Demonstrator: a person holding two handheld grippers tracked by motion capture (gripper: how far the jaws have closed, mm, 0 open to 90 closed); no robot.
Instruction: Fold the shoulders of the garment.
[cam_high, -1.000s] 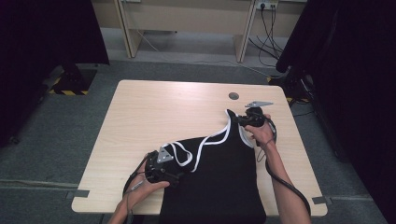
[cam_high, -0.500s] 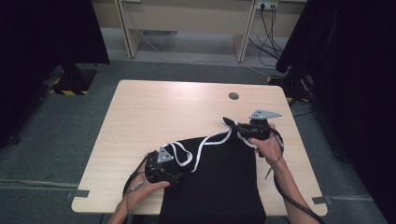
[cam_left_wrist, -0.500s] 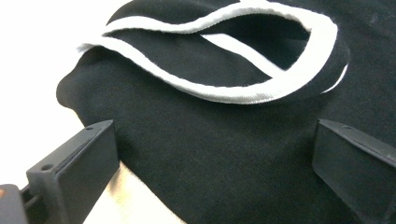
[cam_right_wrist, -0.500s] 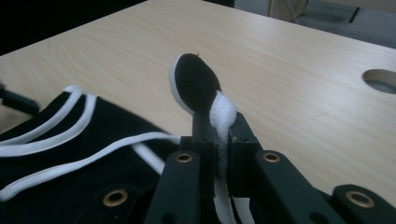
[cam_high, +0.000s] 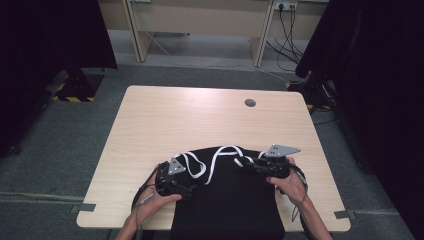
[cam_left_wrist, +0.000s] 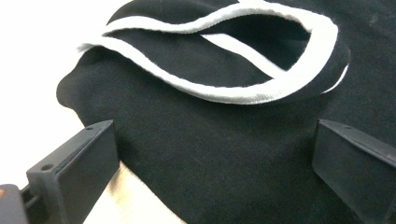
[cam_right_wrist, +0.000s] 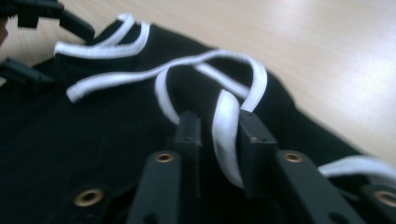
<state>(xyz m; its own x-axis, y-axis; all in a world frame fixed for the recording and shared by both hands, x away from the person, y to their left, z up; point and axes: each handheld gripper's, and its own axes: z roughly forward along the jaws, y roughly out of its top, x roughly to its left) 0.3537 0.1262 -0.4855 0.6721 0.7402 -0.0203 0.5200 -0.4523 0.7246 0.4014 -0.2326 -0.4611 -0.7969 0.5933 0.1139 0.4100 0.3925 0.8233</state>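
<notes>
1. A black garment (cam_high: 225, 200) with white trim (cam_high: 220, 156) lies on the near half of a pale wooden tabletop (cam_high: 200, 120), its lower part hanging over the near edge.
2. The left tool (cam_high: 192, 186) rests at the garment's left corner, its jaws spread wide with black cloth lying flat between them.
3. The right tool (cam_high: 245, 164) sits at the garment's upper right edge. Its jaws have just been opening; a white strap (cam_right_wrist: 226, 130) runs between them, and whether they press it is unclear.
</notes>
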